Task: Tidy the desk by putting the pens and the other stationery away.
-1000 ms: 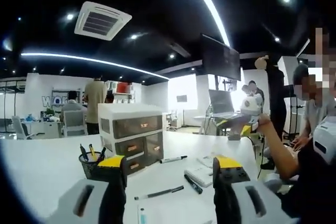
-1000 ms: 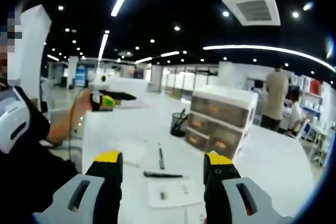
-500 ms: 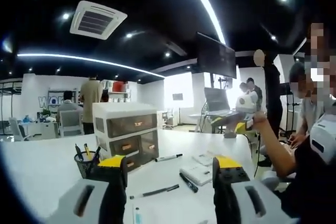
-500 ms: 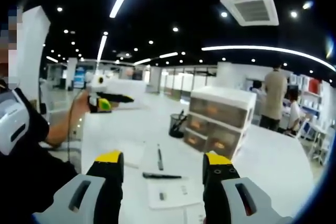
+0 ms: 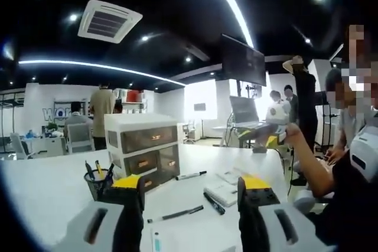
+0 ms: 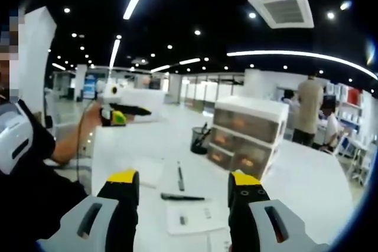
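Above the white desk [image 6: 307, 175], both hand-held grippers, jaws apart, nothing between

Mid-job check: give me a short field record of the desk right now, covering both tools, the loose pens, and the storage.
left tool: open, empty, raised above the desk
right tool: open, empty, raised above the desk
loose pens: black pen, black marker beside a white pad, white marker near the drawers
pen cup: black mesh, upright, already holding pens
drawer unit: white, three brown drawers, all shut
task state: nothing picked up yet
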Demonstrator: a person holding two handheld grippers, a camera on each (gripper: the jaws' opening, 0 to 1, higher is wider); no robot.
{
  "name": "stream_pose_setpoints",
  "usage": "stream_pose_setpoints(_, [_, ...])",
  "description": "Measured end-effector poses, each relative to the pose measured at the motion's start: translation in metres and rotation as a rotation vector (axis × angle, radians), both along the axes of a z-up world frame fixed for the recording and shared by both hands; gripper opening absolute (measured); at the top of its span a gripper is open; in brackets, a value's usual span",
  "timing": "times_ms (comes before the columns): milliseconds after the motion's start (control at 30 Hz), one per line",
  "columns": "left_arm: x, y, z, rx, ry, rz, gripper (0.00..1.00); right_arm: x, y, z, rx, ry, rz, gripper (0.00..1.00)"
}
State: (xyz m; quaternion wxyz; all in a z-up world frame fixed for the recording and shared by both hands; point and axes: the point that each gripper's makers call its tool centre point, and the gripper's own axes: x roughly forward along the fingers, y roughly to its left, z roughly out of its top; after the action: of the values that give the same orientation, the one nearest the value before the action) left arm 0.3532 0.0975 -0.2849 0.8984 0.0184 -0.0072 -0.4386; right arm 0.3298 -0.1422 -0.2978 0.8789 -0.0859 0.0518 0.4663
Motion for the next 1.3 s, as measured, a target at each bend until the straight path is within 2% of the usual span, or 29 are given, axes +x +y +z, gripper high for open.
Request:
stream_pose_setpoints(333, [0.002, -0.008, 0.0, 0.035, 0.006, -0.035, 0.61, 0.0, -0.002, -0.001, -0.003, 0.001, 0.0, 0.58])
stream_pose_setpoints(533, [0.004, -0.013, 0.001, 0.081, 0.011, -0.052, 0.61, -0.001, -0.003, 0.002, 0.002, -0.003, -0.001, 0.58])
stream_pose_setpoints(1200, [0.019, -0.042, -0.002, 0.316, 0.026, -0.135, 0.61, -0.001, -0.009, 0.003, 0.01, -0.004, -0.006, 0.58])
stream_pose_setpoints(1300, [0.024, -0.05, -0.006, 0.384, 0.036, -0.16, 0.61, 0.0, -0.009, 0.003, 0.009, -0.005, -0.006, 0.58])
